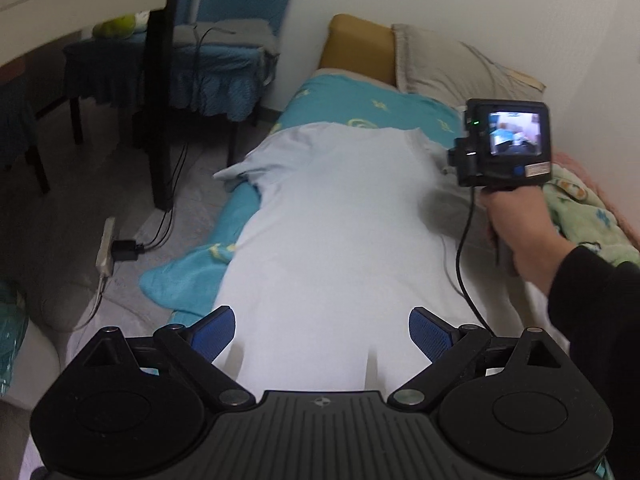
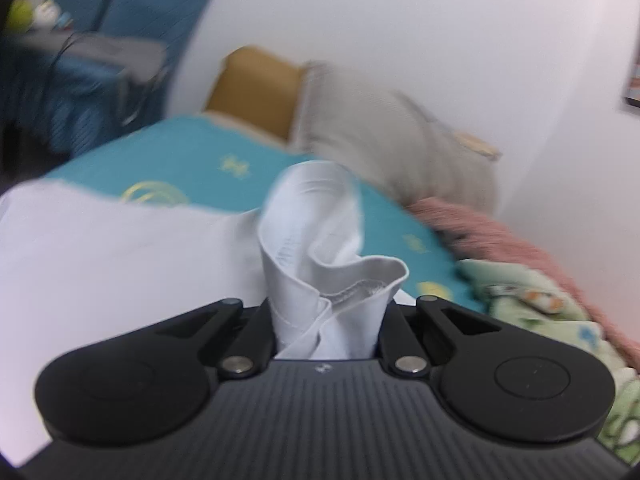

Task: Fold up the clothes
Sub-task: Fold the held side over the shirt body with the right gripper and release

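A white shirt lies spread flat along a bed with a teal sheet. My left gripper is open and empty, its blue pads just above the shirt's near end. The right gripper's back with its small screen shows in the left wrist view, held in a hand at the shirt's far right side. In the right wrist view my right gripper is shut on a bunched edge of the white shirt, lifted off the bed.
A grey pillow and a tan cushion lie at the bed's head. A green blanket and a pink one sit along the wall. A power strip with cables and chairs stand on the floor at left.
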Action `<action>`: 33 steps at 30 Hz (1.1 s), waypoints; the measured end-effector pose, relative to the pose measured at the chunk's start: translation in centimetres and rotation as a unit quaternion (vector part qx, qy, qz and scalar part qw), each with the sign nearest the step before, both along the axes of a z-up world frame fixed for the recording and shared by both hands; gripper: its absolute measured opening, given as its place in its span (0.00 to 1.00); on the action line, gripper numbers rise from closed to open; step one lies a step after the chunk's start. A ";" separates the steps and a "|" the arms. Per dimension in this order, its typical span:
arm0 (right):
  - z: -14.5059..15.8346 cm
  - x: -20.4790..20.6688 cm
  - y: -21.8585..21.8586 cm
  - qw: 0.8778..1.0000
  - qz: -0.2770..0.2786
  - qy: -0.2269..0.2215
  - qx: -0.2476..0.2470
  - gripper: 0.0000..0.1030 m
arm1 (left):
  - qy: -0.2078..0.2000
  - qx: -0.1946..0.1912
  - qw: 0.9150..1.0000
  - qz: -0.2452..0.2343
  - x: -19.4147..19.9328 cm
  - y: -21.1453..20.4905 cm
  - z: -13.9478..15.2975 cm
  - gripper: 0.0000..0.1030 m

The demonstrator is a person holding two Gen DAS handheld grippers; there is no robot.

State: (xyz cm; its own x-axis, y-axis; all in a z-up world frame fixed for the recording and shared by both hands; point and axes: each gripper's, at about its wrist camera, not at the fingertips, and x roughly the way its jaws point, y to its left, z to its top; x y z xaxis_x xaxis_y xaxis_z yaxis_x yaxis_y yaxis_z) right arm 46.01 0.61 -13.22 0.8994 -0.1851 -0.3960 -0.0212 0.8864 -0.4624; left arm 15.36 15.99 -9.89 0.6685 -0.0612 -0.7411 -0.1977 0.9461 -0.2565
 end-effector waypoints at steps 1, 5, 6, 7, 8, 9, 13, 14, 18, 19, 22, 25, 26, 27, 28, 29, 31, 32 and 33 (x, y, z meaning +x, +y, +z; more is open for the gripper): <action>-0.9 0.4 0.6 1.000 0.004 0.010 0.001 0.07 | 0.005 -0.005 1.000 0.002 0.3 0.3 -0.4 0.93; -2.0 1.2 0.4 0.998 0.009 0.036 0.043 0.09 | 0.020 -0.009 1.000 0.002 1.2 0.7 -1.7 0.93; -1.9 1.1 0.0 0.996 0.012 0.053 0.068 0.12 | 0.023 -0.008 1.000 0.000 1.4 0.6 -2.0 0.93; -1.8 1.0 -0.4 0.993 0.015 0.068 0.093 0.30 | 0.025 -0.009 1.000 -0.003 1.5 0.4 -2.2 0.93; -1.3 0.6 -0.9 0.990 0.022 0.073 0.122 0.42 | 0.028 -0.010 1.000 -0.006 1.7 0.2 -2.5 0.93; -0.9 0.1 -1.4 0.985 0.029 0.078 0.151 0.68 | 0.030 -0.011 0.999 -0.009 1.8 0.0 -2.6 0.93; 2.9 -4.0 -4.5 0.965 0.051 0.068 0.248 0.81 | 0.025 -0.005 1.000 -0.015 1.7 -0.7 -2.5 0.93; 4.2 -5.8 -5.5 0.959 0.048 0.065 0.271 0.81 | 0.022 -0.002 1.000 -0.016 1.6 -0.9 -2.4 0.93; 8.9 -13.7 -9.7 0.940 0.028 0.060 0.336 0.81 | 0.011 0.004 1.000 -0.028 0.7 -2.3 -1.8 0.92; 9.9 -16.1 -10.7 0.938 0.020 0.060 0.341 0.81 | 0.008 0.008 0.999 -0.033 0.5 -2.8 -1.6 0.92; 12.5 -23.6 -13.6 0.933 0.004 0.055 0.357 0.81 | -0.001 0.024 0.998 -0.057 -0.4 -4.4 -0.9 0.92; 13.7 -30.8 -16.5 0.919 -0.032 0.050 0.389 0.81 | -0.014 0.038 0.995 -0.087 -1.8 -6.3 -0.1 0.90; 13.8 -32.7 -17.2 0.912 -0.035 0.054 0.404 0.81 | -0.017 0.042 0.994 -0.098 -2.4 -6.9 0.1 0.90; 13.7 -34.6 -17.8 0.905 -0.037 0.058 0.420 0.81 | -0.020 0.045 0.993 -0.108 -3.0 -7.5 0.4 0.89; 13.5 -36.4 -18.4 0.898 -0.031 0.053 0.435 0.81 | -0.020 0.044 0.991 -0.121 -3.6 -8.2 0.4 0.89; 13.3 -38.1 -18.9 0.892 -0.026 0.049 0.448 0.81 | -0.019 0.042 0.990 -0.134 -4.2 -8.9 0.4 0.87; 12.6 -40.4 -19.4 0.888 -0.032 0.050 0.455 0.81 | -0.015 0.038 0.986 -0.162 -5.5 -10.5 0.3 0.86; 12.3 -41.2 -19.4 0.887 -0.035 0.053 0.457 0.81 | -0.011 0.037 0.984 -0.176 -6.1 -11.4 0.1 0.82; 11.9 -41.8 -19.5 0.886 -0.033 0.054 0.459 0.81 | -0.005 0.037 0.981 -0.189 -6.6 -12.3 -0.2 0.80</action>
